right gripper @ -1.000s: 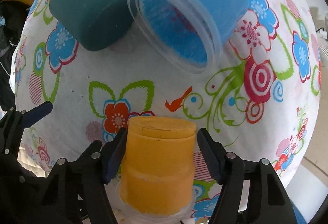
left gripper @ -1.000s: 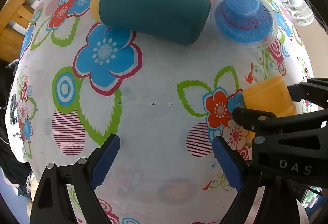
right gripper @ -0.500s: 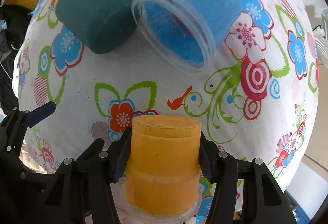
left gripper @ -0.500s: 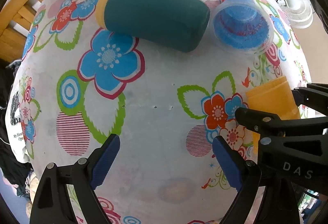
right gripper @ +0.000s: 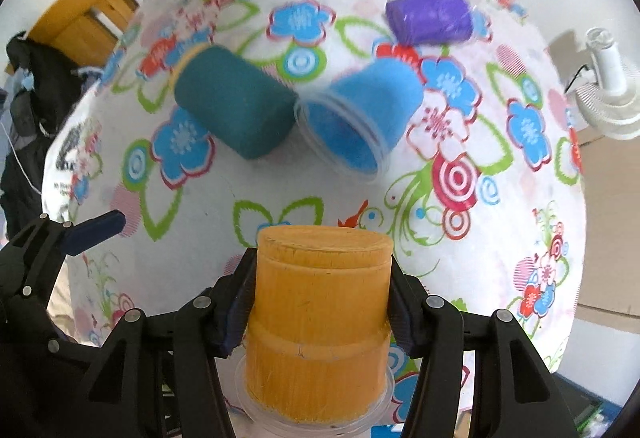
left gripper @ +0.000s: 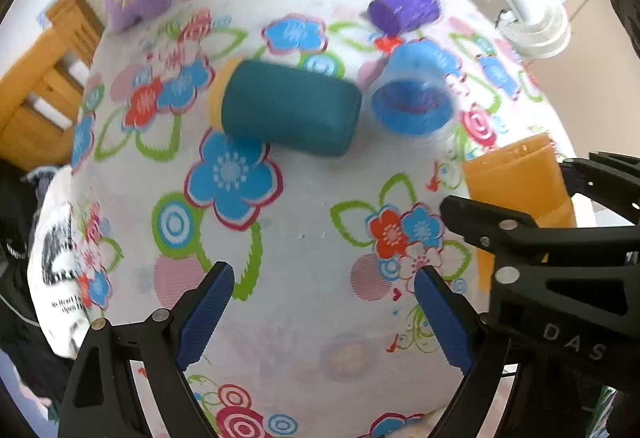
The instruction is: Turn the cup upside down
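Orange cup (right gripper: 320, 318) between right hand-held gripper (right gripper: 320, 302) fingers

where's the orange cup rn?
Clamped in the right gripper, at bottom centre of the right wrist view: the orange cup, nearer than the blue cup.

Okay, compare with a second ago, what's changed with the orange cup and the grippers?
The right hand-held gripper closed its open fingers onto the orange cup and both views now take in more of the table, suggesting a lift. The left hand-held gripper stayed open and empty. The teal cup, blue cup and purple cup stayed lying down.
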Demonstrator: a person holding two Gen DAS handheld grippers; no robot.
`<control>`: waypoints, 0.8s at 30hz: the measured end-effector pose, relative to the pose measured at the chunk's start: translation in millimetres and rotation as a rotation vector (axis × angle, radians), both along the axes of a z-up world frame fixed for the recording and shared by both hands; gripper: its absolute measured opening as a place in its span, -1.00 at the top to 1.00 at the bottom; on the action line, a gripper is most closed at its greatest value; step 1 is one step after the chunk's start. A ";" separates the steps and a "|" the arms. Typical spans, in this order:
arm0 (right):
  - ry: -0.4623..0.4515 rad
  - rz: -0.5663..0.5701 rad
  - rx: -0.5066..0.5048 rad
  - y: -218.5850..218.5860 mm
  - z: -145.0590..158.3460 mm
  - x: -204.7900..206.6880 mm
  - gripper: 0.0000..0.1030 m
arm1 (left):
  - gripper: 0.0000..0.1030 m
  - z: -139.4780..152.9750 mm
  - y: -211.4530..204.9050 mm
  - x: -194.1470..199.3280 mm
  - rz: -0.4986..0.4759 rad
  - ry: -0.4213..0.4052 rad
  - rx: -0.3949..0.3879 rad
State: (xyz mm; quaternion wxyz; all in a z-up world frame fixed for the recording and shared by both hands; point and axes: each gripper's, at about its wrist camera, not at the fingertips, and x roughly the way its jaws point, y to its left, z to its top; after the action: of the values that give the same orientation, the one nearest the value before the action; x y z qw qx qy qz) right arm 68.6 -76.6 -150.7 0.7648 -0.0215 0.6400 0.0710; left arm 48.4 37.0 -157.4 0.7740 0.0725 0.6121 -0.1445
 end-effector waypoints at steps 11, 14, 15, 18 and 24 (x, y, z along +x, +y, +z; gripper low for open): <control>-0.200 -0.011 0.027 1.2 33.3 -22.5 -0.18 | -0.81 28.0 -3.1 -18.9 -0.017 -0.084 -0.033; -0.265 0.006 0.041 -1.2 36.8 -30.6 -0.18 | -0.81 29.1 -3.6 -24.6 0.007 -0.093 -0.033; -0.286 0.014 0.044 -2.7 36.6 -33.6 -0.18 | -0.81 27.8 -3.3 -25.7 0.017 -0.092 -0.034; -0.334 0.042 0.058 -7.3 30.2 -41.3 -0.18 | -0.81 22.4 -0.6 -29.9 0.061 -0.087 -0.026; -0.452 0.059 0.100 -16.5 8.0 -57.7 -0.18 | -0.81 -3.3 7.2 -42.4 0.128 -0.030 -0.057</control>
State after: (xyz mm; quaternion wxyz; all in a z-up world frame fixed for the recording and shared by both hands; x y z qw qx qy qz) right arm 11.0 -93.1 -142.6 0.8865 -0.0174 0.4470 0.1184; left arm 6.0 44.2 -160.7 0.7924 0.0133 0.5997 -0.1107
